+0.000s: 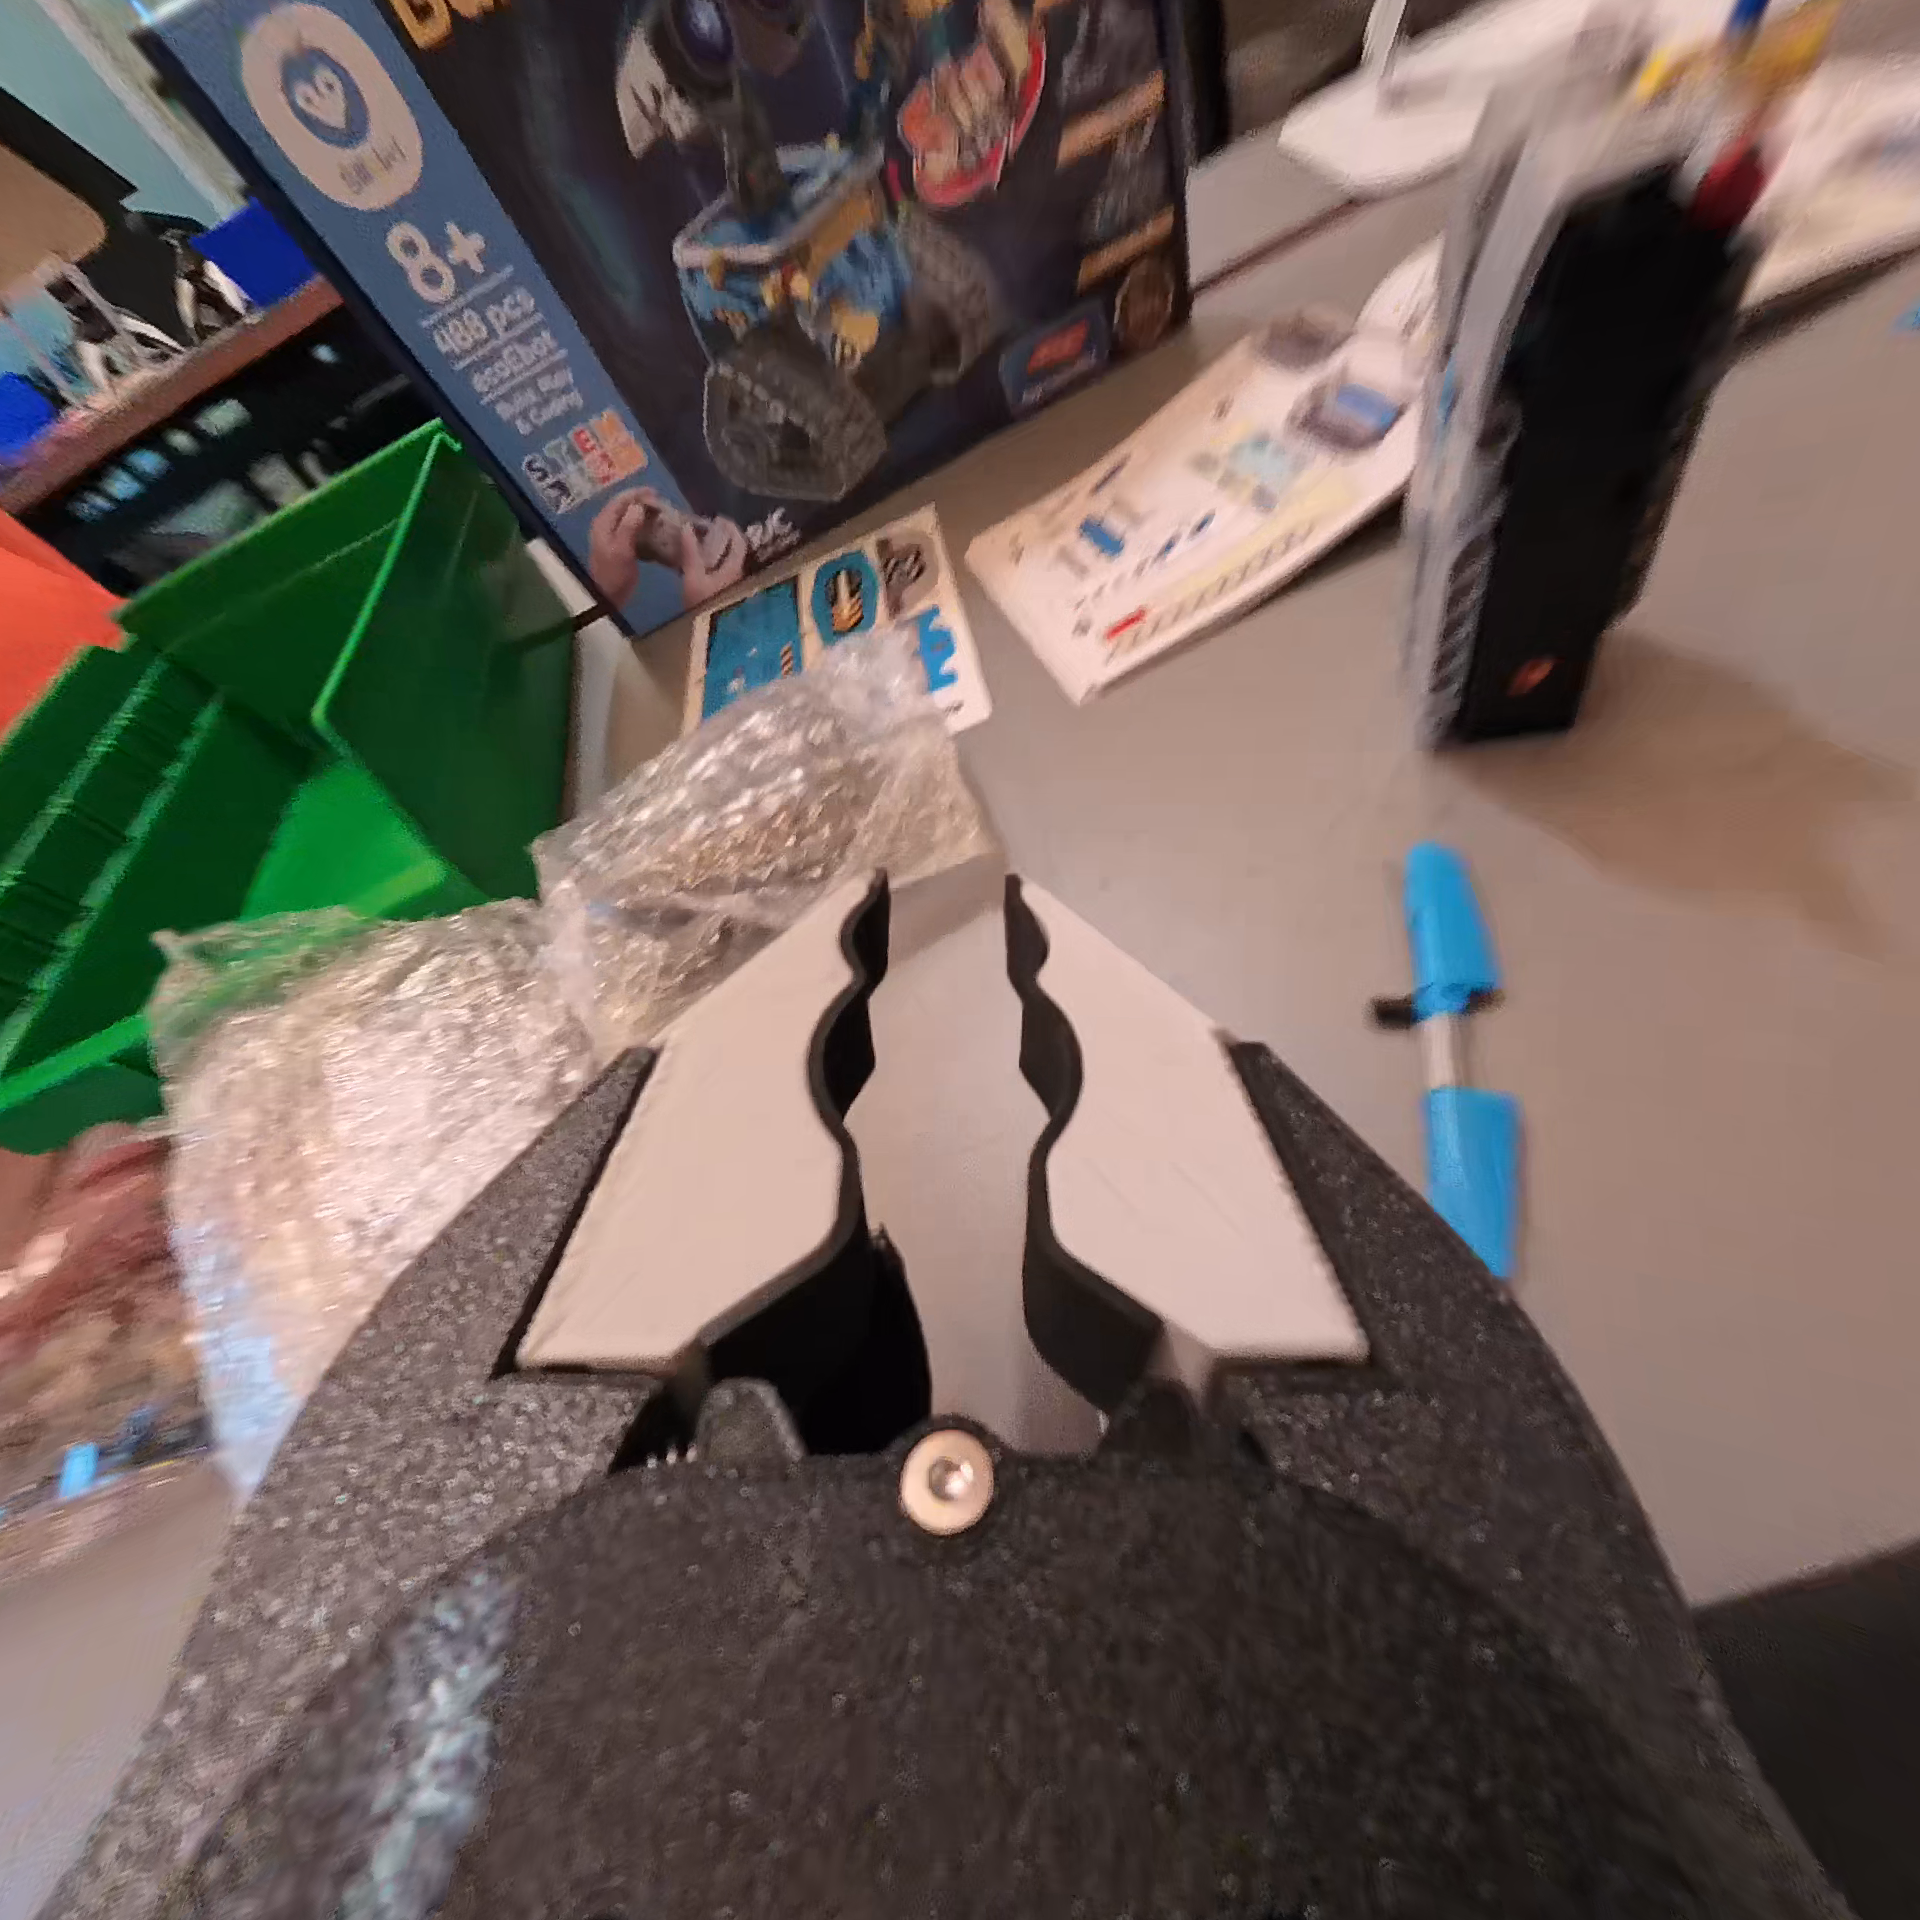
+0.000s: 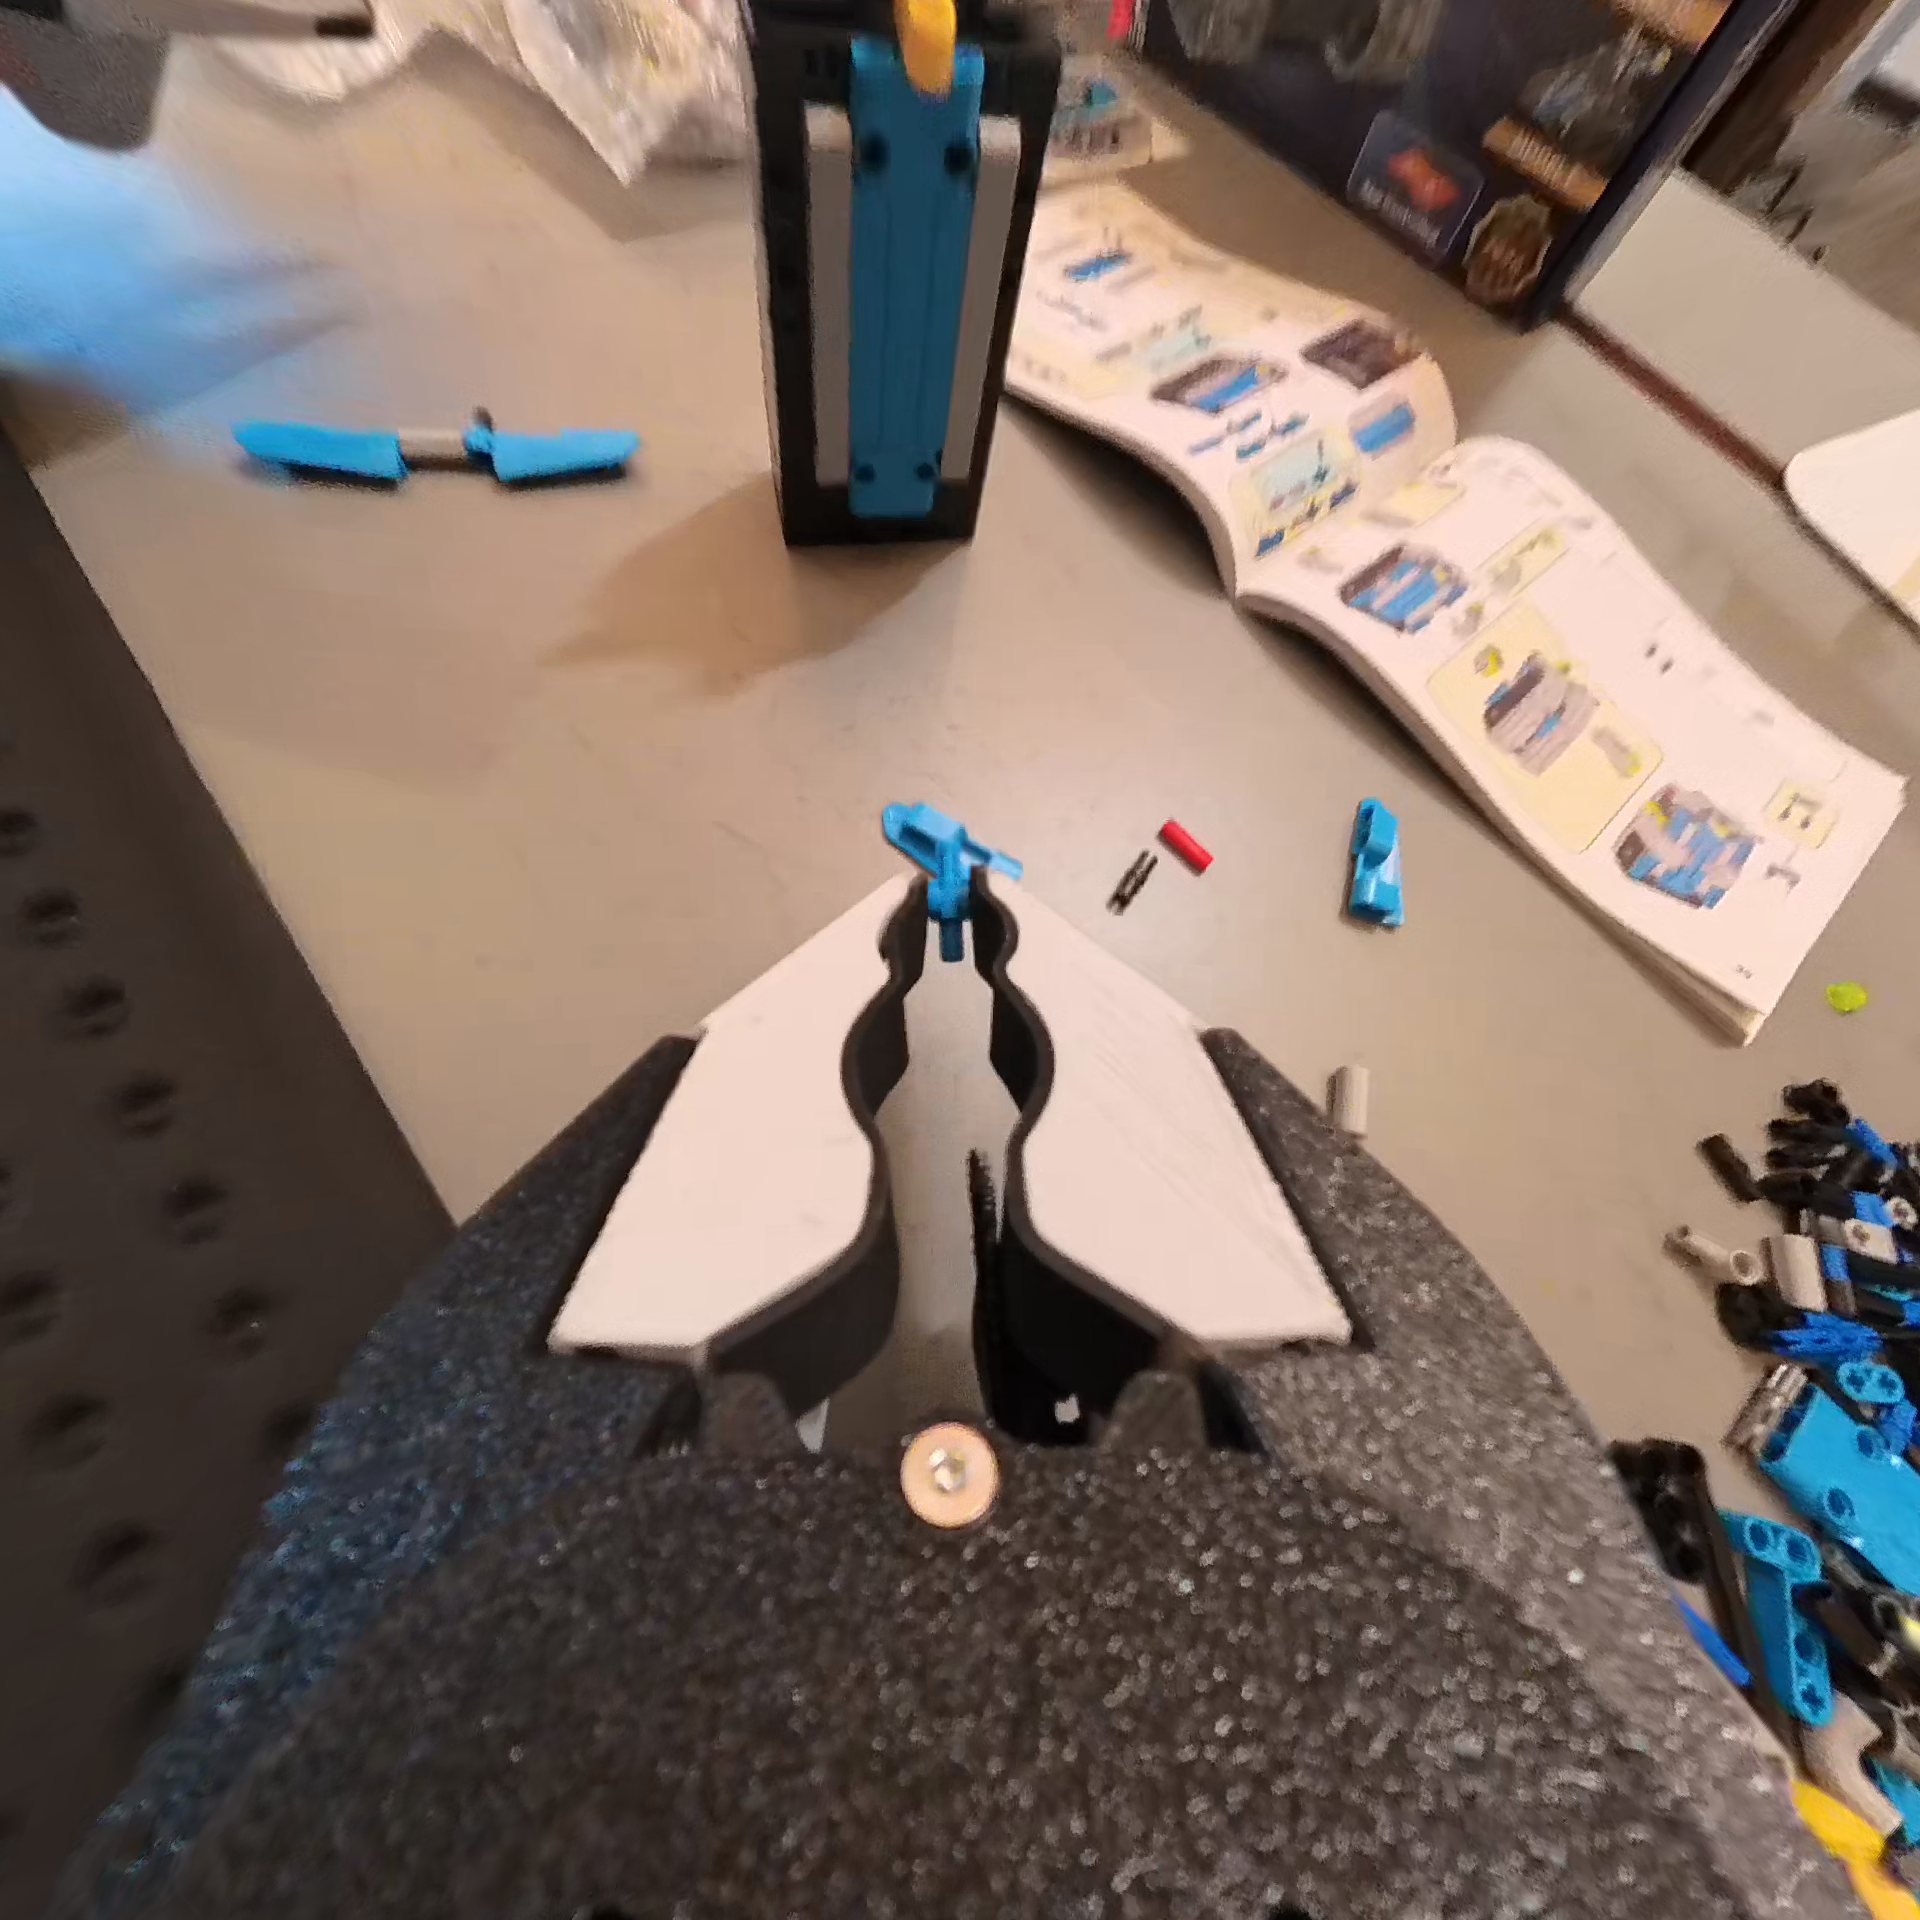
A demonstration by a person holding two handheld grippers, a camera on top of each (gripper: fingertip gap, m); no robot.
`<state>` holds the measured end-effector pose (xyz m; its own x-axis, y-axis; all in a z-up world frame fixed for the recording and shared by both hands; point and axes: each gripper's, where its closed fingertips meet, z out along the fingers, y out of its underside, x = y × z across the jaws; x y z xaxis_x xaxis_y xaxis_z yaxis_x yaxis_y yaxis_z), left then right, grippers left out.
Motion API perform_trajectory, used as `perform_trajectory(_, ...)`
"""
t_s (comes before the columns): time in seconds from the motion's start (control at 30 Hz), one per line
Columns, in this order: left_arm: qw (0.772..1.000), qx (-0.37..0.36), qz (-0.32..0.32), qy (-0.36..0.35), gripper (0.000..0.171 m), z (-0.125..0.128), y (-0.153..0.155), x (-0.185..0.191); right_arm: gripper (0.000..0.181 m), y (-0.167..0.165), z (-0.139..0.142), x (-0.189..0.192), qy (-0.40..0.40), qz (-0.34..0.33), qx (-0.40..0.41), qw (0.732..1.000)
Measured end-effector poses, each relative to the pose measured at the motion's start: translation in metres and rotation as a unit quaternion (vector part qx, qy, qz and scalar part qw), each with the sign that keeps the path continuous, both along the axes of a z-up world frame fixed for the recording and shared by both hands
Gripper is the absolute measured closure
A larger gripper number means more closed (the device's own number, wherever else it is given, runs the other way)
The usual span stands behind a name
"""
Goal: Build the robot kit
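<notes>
My right gripper (image 2: 948, 894) is shut on a small blue connector piece (image 2: 945, 857) and holds it at its tips above the grey table. A black pin (image 2: 1130, 881), a red pin (image 2: 1185, 845) and a blue curved piece (image 2: 1377, 864) lie just right of it. A tall black-and-blue built frame (image 2: 888, 281) stands upright ahead; it also shows in the left wrist view (image 1: 1538, 447). My left gripper (image 1: 948, 899) is open and empty, beside crumpled clear plastic bags (image 1: 582, 904). A blue two-winged assembly (image 1: 1455, 1049) lies to its right, and shows in the right wrist view (image 2: 436, 452).
An open instruction booklet (image 2: 1455, 582) lies right of the frame. The toy set box (image 1: 727, 260) stands at the back, a sticker sheet (image 1: 831, 623) in front of it. Green bins (image 1: 260, 727) are at the left. A pile of loose pieces (image 2: 1808, 1382) lies at the right. Tip to tip, the grippers are about 25 cm apart. The black pin (image 2: 1130, 881) is about 7 cm from my right fingertips.
</notes>
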<state>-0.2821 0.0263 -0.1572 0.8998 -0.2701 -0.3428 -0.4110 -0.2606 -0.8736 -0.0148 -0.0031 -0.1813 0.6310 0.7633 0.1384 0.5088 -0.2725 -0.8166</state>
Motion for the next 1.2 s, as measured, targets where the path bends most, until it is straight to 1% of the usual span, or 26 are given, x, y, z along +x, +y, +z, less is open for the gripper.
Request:
perform_trajectory(0.03,0.999,-0.003,-0.016,-0.044,0.15,0.01,-0.004,0.01,0.174,-0.002,0.011,-0.003,0.014,0.004,0.017,1.0)
perform_trajectory(0.07,0.995,-0.008,-0.046,-0.085,0.15,0.022,-0.011,0.025,0.174,-0.005,0.026,-0.009,0.034,0.013,0.041,0.998)
perform_trajectory(0.13,0.979,-0.006,-0.117,-0.164,0.151,0.05,-0.028,0.06,0.174,-0.022,0.061,-0.03,0.097,0.053,0.076,0.991)
perform_trajectory(0.17,0.971,-0.003,-0.152,-0.184,0.151,0.062,-0.037,0.078,0.174,-0.031,0.074,-0.041,0.131,0.073,0.078,0.986)
perform_trajectory(0.23,0.963,0.0,-0.211,-0.167,0.152,0.072,-0.052,0.108,0.174,-0.047,0.092,-0.06,0.222,0.101,0.038,0.969)
perform_trajectory(0.27,0.959,-0.009,-0.239,-0.151,0.152,0.07,-0.06,0.124,0.174,-0.054,0.098,-0.067,0.274,0.116,0.003,0.955)
perform_trajectory(0.33,0.944,-0.031,-0.301,-0.132,0.149,0.062,-0.078,0.154,0.174,-0.059,0.108,-0.072,0.373,0.129,-0.066,0.916)
perform_trajectory(0.4,0.94,-0.027,-0.327,-0.095,0.148,0.054,-0.089,0.17,0.174,-0.062,0.114,-0.071,0.45,0.144,-0.128,0.872)
perform_trajectory(0.43,0.938,-0.028,-0.338,-0.074,0.148,0.049,-0.095,0.175,0.174,-0.062,0.115,-0.069,0.474,0.149,-0.148,0.855)
perform_trajectory(0.47,0.936,-0.031,-0.346,-0.053,0.147,0.045,-0.1,0.177,0.174,-0.062,0.114,-0.066,0.489,0.149,-0.154,0.846)
perform_trajectory(0.5,0.939,-0.03,-0.341,-0.037,0.147,0.043,-0.101,0.174,0.174,-0.061,0.112,-0.065,0.493,0.15,-0.158,0.842)
perform_trajectory(0.57,0.944,-0.039,-0.327,-0.011,0.147,0.041,-0.101,0.16,0.174,-0.063,0.104,-0.066,0.484,0.152,-0.175,0.844)
perform_trajectory(0.6,0.949,-0.042,-0.313,0.0,0.147,0.043,-0.1,0.148,0.174,-0.063,0.103,-0.066,0.48,0.15,-0.17,0.848)
perform_trajectory(0.7,0.959,-0.057,-0.275,0.05,0.147,0.042,-0.097,0.105,0.173,-0.065,0.097,-0.068,0.446,0.145,-0.148,0.871)
perform_trajectory(0.77,0.966,-0.053,-0.24,0.084,0.147,0.043,-0.092,0.076,0.174,-0.064,0.092,-0.069,0.424,0.136,-0.134,0.885)
perform_trajectory(0.83,0.971,-0.06,-0.216,0.079,0.147,0.043,-0.091,0.059,0.174,-0.06,0.091,-0.068,0.414,0.126,-0.122,0.893)
perform_trajectory(0.9,0.974,-0.067,-0.21,0.056,0.147,0.044,-0.095,0.055,0.173,-0.053,0.091,-0.064,0.399,0.109,-0.098,0.905)
perform_trajectory(0.97,0.973,-0.08,-0.212,0.048,0.147,0.041,-0.102,0.053,0.173,-0.046,0.088,-0.058,0.364,0.093,-0.069,0.924)
perform_trajectory(1.03,0.97,-0.093,-0.21,0.076,0.147,0.034,-0.106,0.043,0.174,-0.039,0.085,-0.049,0.317,0.074,-0.028,0.945)
perform_trajectory(1.1,0.97,-0.101,-0.192,0.113,0.147,0.027,-0.103,0.023,0.174,-0.034,0.08,-0.04,0.276,0.061,0.003,0.959)
perform_trajectory(1.13,0.971,-0.102,-0.18,0.12,0.147,0.025,-0.099,0.012,0.174,-0.031,0.078,-0.036,0.262,0.055,0.013,0.963)
perform_trajectory(1.2,0.977,-0.109,-0.15,0.106,0.148,0.022,-0.088,-0.007,0.174,-0.027,0.076,-0.03,0.245,0.047,0.021,0.968)
